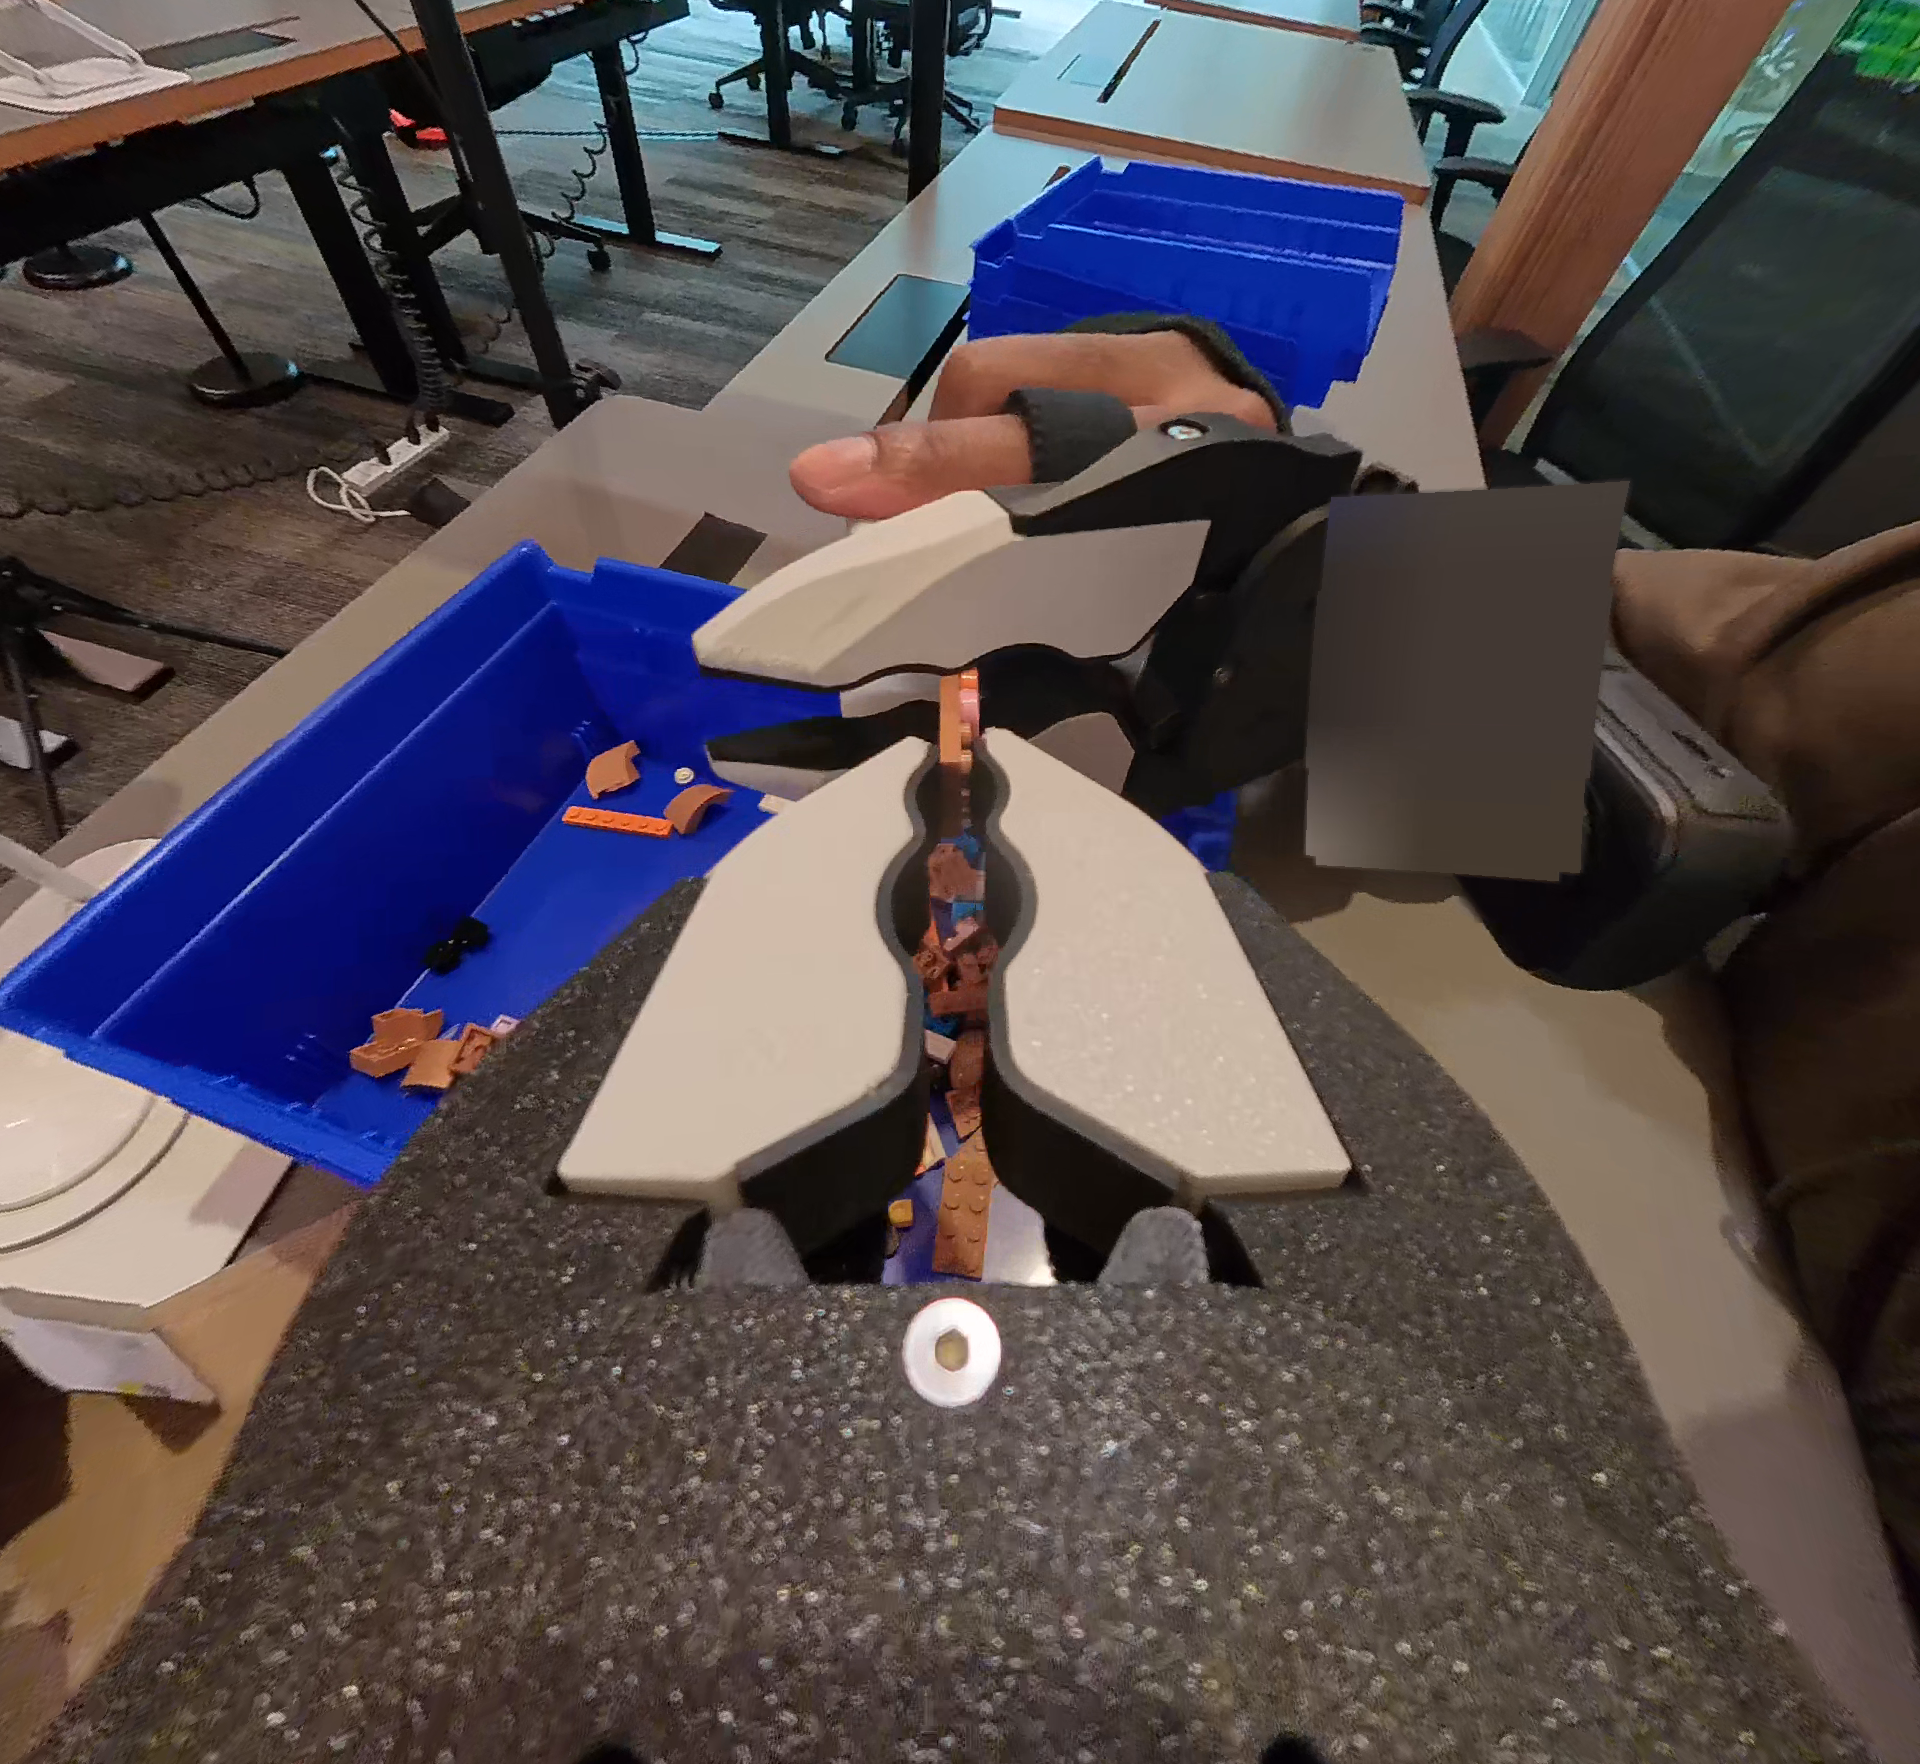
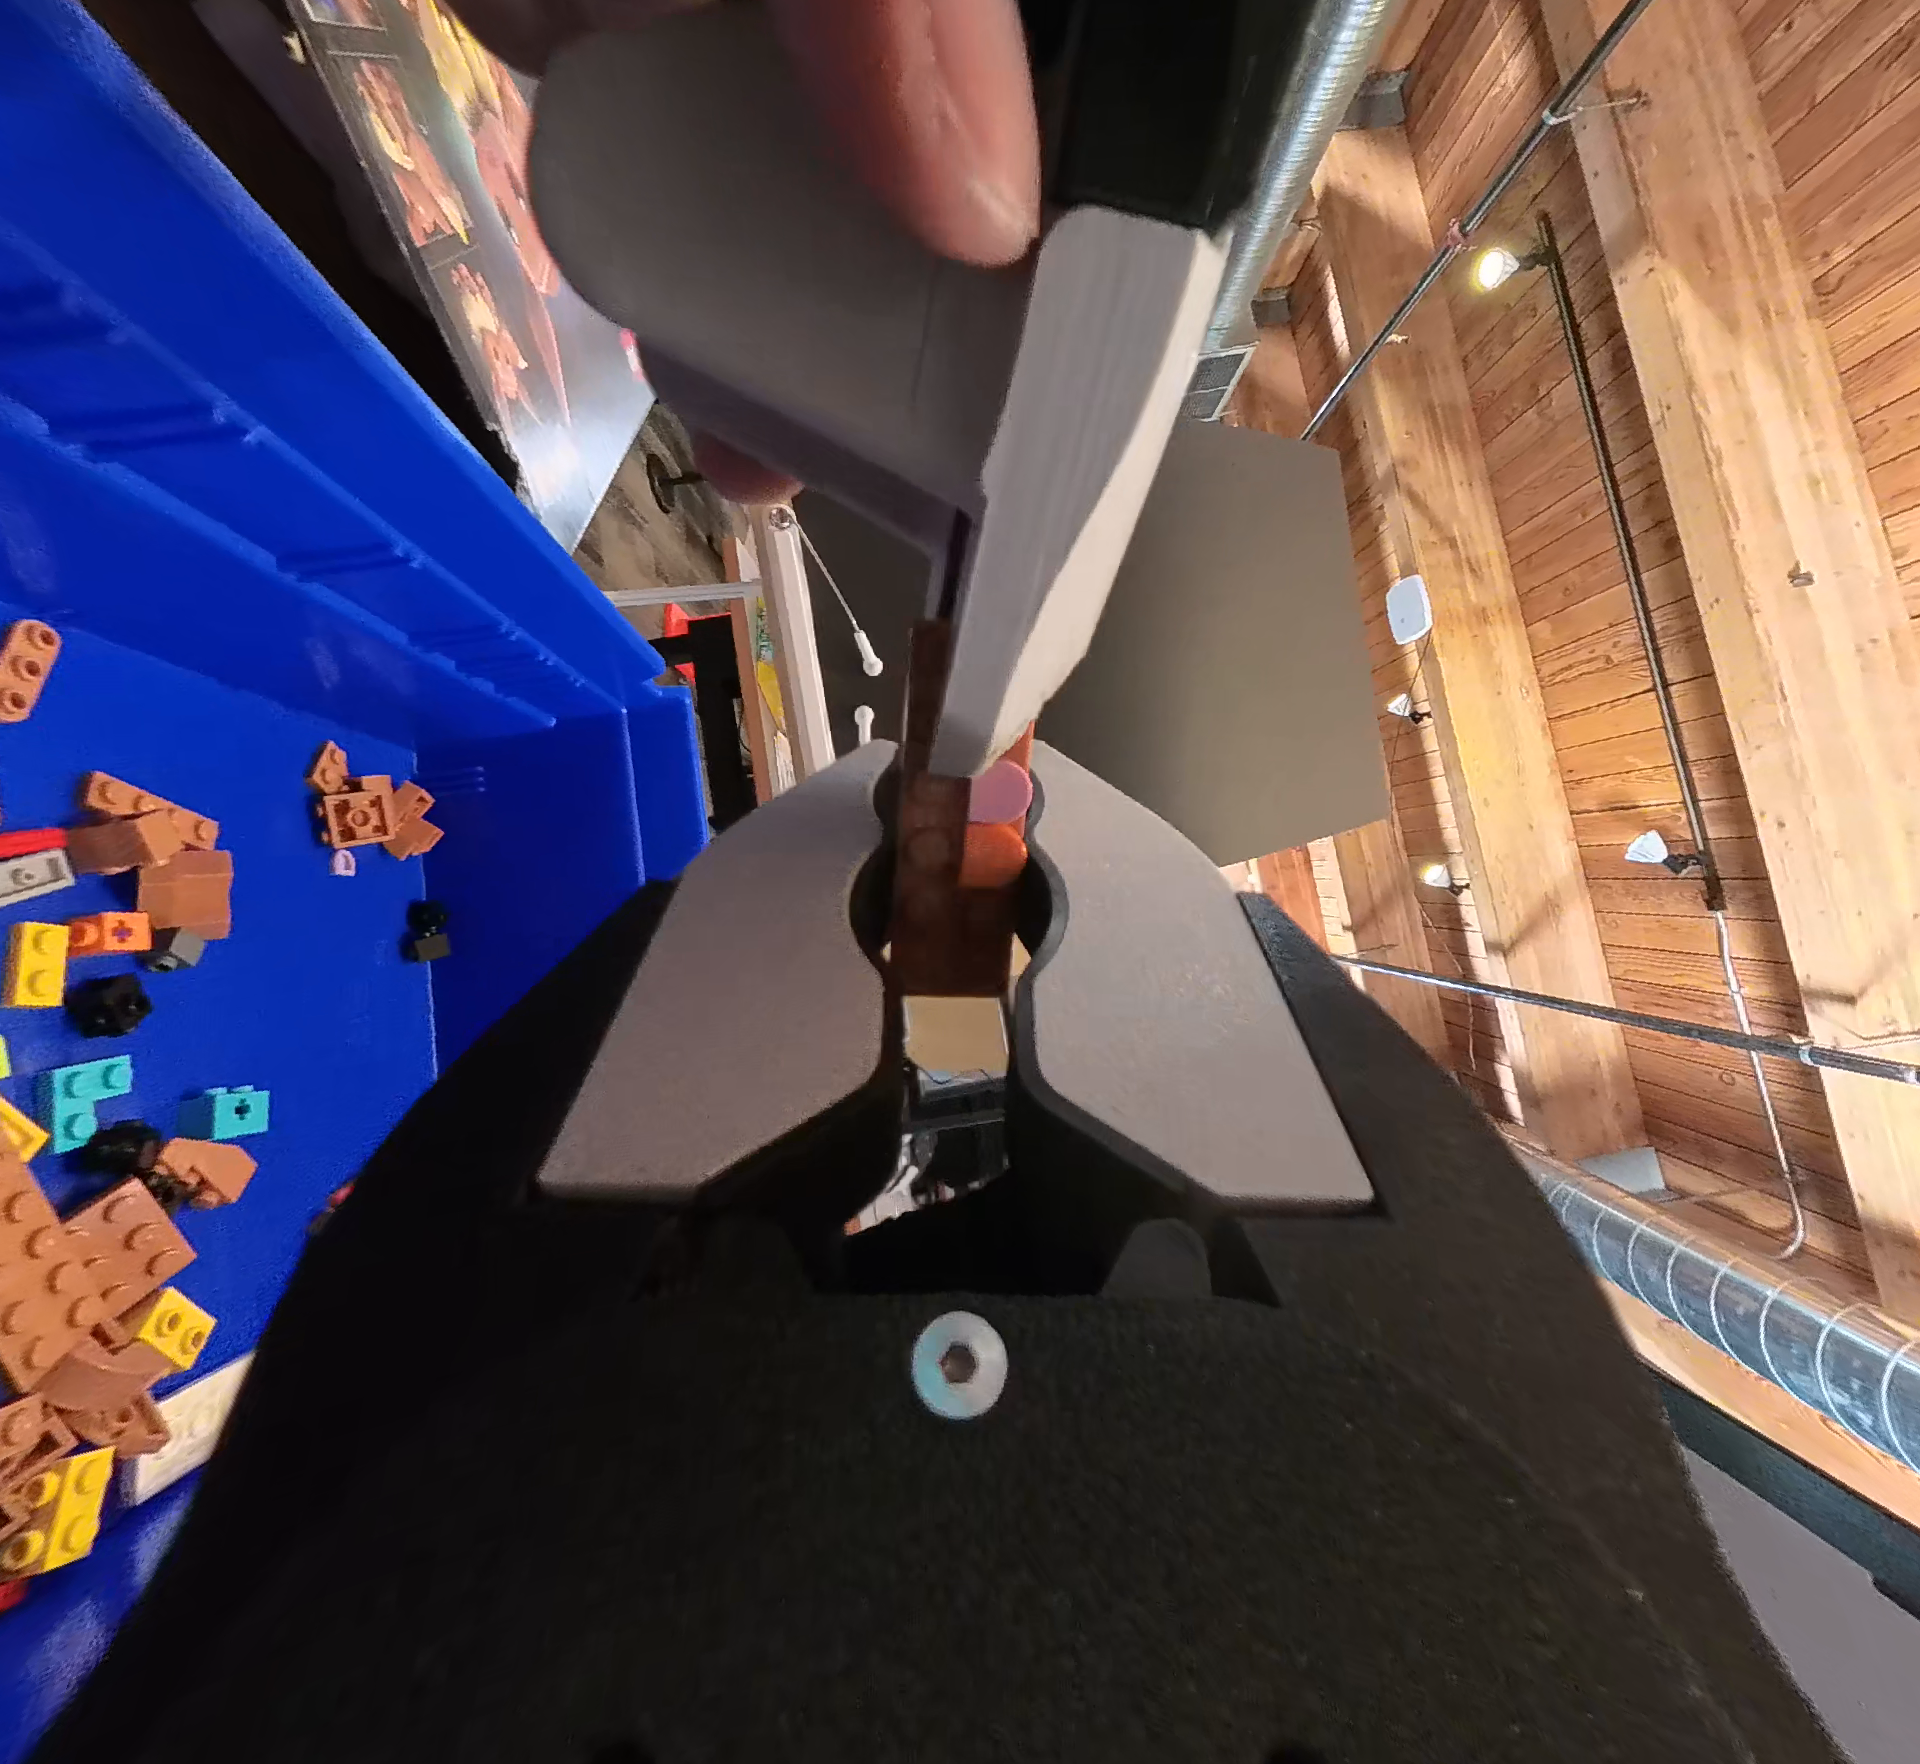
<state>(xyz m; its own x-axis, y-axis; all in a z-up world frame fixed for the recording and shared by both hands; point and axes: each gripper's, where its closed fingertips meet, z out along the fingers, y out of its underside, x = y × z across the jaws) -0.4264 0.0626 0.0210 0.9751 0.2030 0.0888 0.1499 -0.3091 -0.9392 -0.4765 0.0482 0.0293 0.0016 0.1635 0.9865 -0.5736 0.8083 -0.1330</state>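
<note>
Left wrist view: the left gripper (image 1: 954, 748) has its jaws almost together, clamped on a thin orange plate (image 1: 952, 722) that stands up at 12 o'clock. The right gripper (image 1: 831, 691) comes in from 3 o'clock, also pinching that plate, with a pink round piece (image 1: 970, 704) on it. A blue bin (image 1: 260, 883) of brown bricks sits on the surface at 9 o'clock.

Right wrist view: the right gripper (image 2: 961, 805) has its jaws clamped on the brown plate (image 2: 940, 873), with the pink round piece (image 2: 1003, 792) just beside it. The left gripper (image 2: 977, 675) presses down from 12 o'clock. Loose bricks (image 2: 104, 1226) lie at 8 o'clock. Hold both sides firm and push straight, so nothing pops off.
</note>
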